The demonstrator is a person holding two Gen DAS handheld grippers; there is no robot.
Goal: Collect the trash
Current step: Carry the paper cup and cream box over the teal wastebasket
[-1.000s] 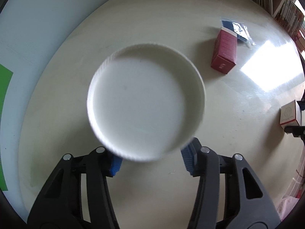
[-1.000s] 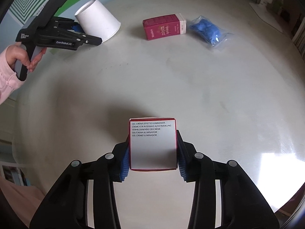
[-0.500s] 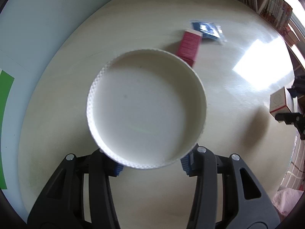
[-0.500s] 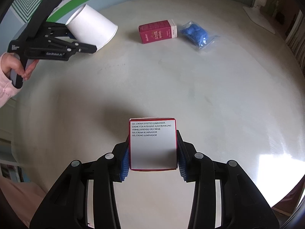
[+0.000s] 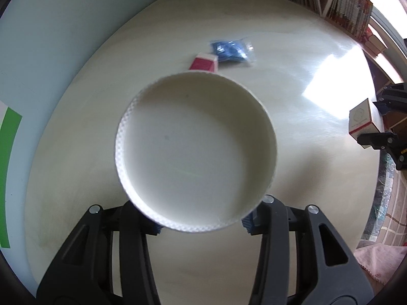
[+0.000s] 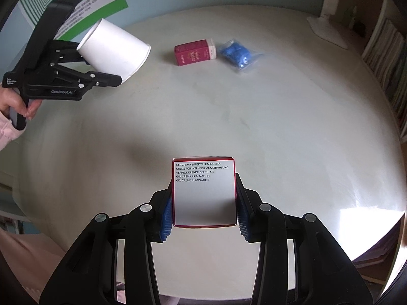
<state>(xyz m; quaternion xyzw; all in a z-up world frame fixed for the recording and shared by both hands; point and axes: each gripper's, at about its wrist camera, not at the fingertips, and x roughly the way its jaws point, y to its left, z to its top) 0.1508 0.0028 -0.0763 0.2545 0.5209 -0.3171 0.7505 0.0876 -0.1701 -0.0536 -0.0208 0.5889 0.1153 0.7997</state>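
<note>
Left gripper (image 5: 201, 225): jaws pinching a white paper cup (image 5: 195, 152), held off the table (image 5: 292, 58). In the left wrist view the cup's open mouth faces the camera and fills the centre of the frame; inside looks empty and white. In the right wrist view the same cup (image 6: 114, 47) sits at 10 o'clock, tilted, mouth pointing down and to the right, with the left gripper (image 6: 84, 63) clamped on its sides and the left hand (image 6: 15, 104) on the handle.

Right gripper (image 6: 203, 218): jaws pinching a white carton (image 6: 203, 193) with red edges, blue pads (image 6: 166, 218) pressed on both of its sides. Printed top face reads "GEL CREMA EFFETTO LUMINOSITÀ". The carton is held above the near part of the table (image 6: 279, 127), its shadow falling at 9 o'clock from it. In the left wrist view this carton (image 5: 361, 120) shows at 3 o'clock, in the right gripper (image 5: 374, 127).

On the table, at 12 o'clock in the right wrist view: a red box (image 6: 194, 52) lying on its side, and just beside it, toward 1 o'clock, a clear bag (image 6: 239, 54) of blue material. Whether box and bag touch, cannot tell. In the left wrist view the box (image 5: 203, 63) peeks out behind the cup rim at 12 o'clock, bag (image 5: 230, 50) just past it.
</note>
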